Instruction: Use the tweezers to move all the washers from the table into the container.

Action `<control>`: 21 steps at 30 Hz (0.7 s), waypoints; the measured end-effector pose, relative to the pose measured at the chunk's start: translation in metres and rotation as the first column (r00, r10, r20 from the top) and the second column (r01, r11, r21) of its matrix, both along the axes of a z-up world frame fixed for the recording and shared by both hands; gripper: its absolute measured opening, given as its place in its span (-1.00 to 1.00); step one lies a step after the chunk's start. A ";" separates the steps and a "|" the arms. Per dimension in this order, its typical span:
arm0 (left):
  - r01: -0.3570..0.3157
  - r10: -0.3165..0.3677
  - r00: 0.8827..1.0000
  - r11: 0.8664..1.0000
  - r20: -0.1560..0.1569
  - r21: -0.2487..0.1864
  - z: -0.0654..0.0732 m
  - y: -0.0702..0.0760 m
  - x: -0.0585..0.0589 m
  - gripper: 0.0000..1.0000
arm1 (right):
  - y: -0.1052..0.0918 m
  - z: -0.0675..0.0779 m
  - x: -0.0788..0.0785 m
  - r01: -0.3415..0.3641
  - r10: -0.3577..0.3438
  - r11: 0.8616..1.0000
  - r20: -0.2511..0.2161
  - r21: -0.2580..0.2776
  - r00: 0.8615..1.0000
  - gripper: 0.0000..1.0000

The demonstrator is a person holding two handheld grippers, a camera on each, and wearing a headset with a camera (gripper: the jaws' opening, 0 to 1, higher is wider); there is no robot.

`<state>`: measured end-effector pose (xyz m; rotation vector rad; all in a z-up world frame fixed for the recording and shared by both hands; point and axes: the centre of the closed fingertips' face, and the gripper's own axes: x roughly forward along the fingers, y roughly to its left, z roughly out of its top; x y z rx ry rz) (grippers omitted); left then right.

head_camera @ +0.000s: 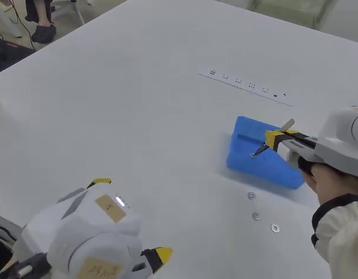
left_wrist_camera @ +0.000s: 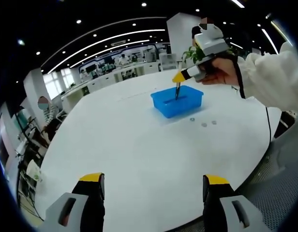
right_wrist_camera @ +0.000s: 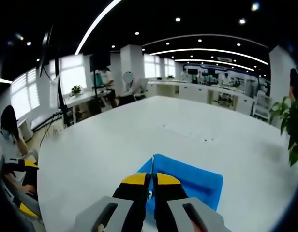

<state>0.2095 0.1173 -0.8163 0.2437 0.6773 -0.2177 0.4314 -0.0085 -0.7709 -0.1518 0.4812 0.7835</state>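
Note:
A blue container [head_camera: 266,165] stands on the white table at the right. My right gripper [head_camera: 274,139] is shut on metal tweezers [head_camera: 259,151], whose tips point down into the container. I cannot tell whether the tips hold a washer. Three small washers [head_camera: 251,196] lie on the table just in front of the container. In the right gripper view the jaws [right_wrist_camera: 151,180] clamp the tweezers [right_wrist_camera: 152,166] above the container [right_wrist_camera: 192,183]. My left gripper [left_wrist_camera: 154,183] is open and holds nothing, low over the near table, far from the container [left_wrist_camera: 177,100] and the washers [left_wrist_camera: 203,124].
A flush power socket strip [head_camera: 246,86] runs across the table behind the container. The table's near edge [left_wrist_camera: 245,179] drops off to the right of my left gripper. People sit at desks beyond the far table edge [right_wrist_camera: 8,130].

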 end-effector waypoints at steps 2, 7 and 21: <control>0.000 0.000 1.000 1.000 -0.001 0.001 0.000 0.000 -0.001 0.70 | 0.000 -0.005 0.001 -0.002 0.002 1.000 -0.008 -0.008 1.000 -0.99; -0.002 0.002 1.000 1.000 -0.006 0.003 0.001 0.000 -0.002 0.70 | 0.001 -0.013 0.005 0.000 0.000 1.000 -0.018 -0.017 1.000 -0.99; -0.002 0.002 1.000 1.000 -0.017 0.005 0.000 0.000 -0.002 0.69 | -0.001 -0.029 0.018 0.014 -0.015 0.999 -0.028 -0.044 0.999 -0.99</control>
